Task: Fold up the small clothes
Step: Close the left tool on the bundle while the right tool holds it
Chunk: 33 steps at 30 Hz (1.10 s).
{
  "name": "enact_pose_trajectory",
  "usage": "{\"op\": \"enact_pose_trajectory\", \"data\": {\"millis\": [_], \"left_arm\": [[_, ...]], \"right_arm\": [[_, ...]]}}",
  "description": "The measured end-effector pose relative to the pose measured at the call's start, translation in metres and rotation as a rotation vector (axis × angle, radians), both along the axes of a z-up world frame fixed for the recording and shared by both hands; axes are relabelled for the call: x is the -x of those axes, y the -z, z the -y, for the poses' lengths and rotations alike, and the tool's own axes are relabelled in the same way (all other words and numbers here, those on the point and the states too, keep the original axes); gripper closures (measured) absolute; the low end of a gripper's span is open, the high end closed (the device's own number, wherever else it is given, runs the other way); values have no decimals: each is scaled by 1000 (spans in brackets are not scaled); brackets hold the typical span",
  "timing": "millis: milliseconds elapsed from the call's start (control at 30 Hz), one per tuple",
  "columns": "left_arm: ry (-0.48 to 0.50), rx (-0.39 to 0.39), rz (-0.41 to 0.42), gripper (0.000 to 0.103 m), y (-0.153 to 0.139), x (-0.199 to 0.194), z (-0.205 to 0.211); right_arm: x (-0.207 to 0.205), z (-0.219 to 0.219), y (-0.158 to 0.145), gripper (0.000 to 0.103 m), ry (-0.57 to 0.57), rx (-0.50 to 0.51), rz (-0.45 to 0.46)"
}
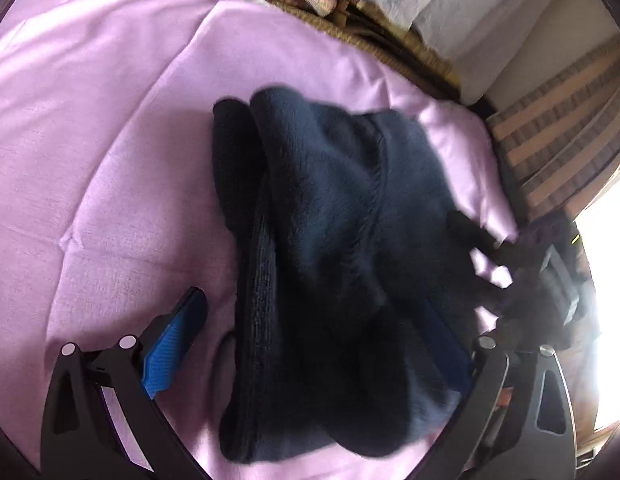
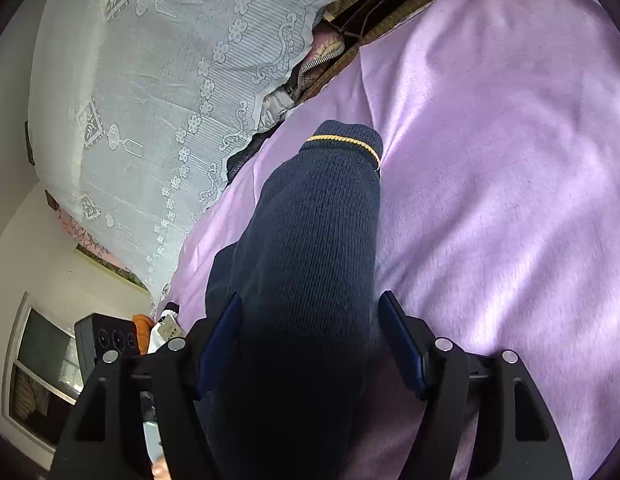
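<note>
My right claw point(image 2: 310, 344) is open. Its two blue pads point(image 2: 402, 344) stand on each side of the sleeve point(image 2: 310, 240) and do not press it. The sleeve runs away from me, flat on the pink sheet point(image 2: 510, 200). My left claw point(image 1: 314, 344) is wide open too. Only the left pad point(image 1: 173, 344) shows well; the sweater point(image 1: 330, 260) lies between the fingers and hides the right one.

I think I am in the middle of a fold. To do it well I should close on the sleeve low, near the sheet, catch all its layers, then lay it across the body flat, with no bumps.

The sweater is dark blue, thick and knitted. It sits in a soft heap in the middle of the sheet. The cuff point(image 2: 346, 140) at the far end has a thin yellow stripe. Beyond the sheet hangs white lace point(image 2: 169, 100).
</note>
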<state>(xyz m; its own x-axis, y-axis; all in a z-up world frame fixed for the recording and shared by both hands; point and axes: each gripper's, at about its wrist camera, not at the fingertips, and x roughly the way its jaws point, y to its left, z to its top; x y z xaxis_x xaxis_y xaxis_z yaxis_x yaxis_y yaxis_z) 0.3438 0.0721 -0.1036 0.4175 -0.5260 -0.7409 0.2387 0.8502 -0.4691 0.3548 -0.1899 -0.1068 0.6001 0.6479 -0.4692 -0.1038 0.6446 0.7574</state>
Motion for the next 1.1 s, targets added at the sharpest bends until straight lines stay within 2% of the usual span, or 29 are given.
{"op": "enact_pose_trajectory", "data": {"millis": [100,200,267,333,533,700,1100], "left_arm": [[-17,-37,37,5,-1,2,8],[-30,-28,65,5,1,3,8],[-42,-20,79,7,1,2,6],[-33,-6,91,29,0,3,7],[-68,-55,129,40,-5,7,11],[-77,-176,212,44,-13,17,27],[-90,-293,308,52,-23,30,40]], "right_arm": [[-5,-7,-1,30,-20,29,7],[-5,-12,-1,30,-19,60,18],[-4,-12,-1,35,-15,67,23],[-3,-14,-2,39,-11,83,30],[-1,-19,-6,42,-4,139,60],[0,-19,-7,42,1,150,66],[14,-21,-18,47,33,200,120]]}}
